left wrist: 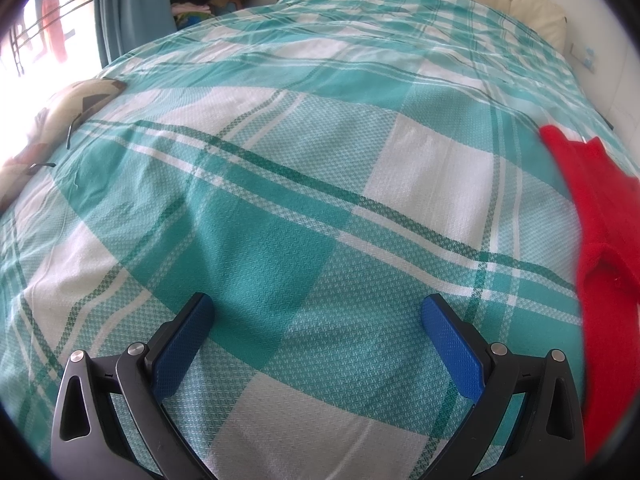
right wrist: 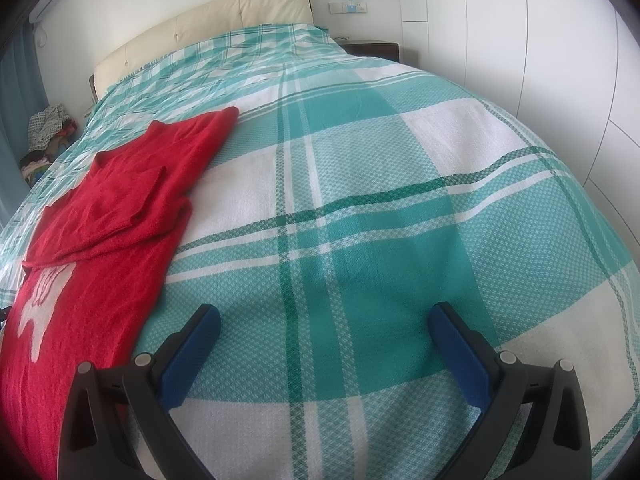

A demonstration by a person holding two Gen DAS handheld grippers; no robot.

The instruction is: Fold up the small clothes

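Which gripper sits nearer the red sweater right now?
Right. The right gripper hangs open just beside the red sweater, which reaches its left finger. The left gripper, also open, sees it only at frame edge.

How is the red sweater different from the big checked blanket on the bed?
The red sweater is one solid red with a white picture near its bottom; the checked blanket is teal and white squares with green lines. The sweater is small and covers only a part of the bed, while the blanket spreads across all of it. The sweater has a sleeve folded over itself; the blanket lies spread out. Both are cloth lying flat, and neither is held by a gripper.
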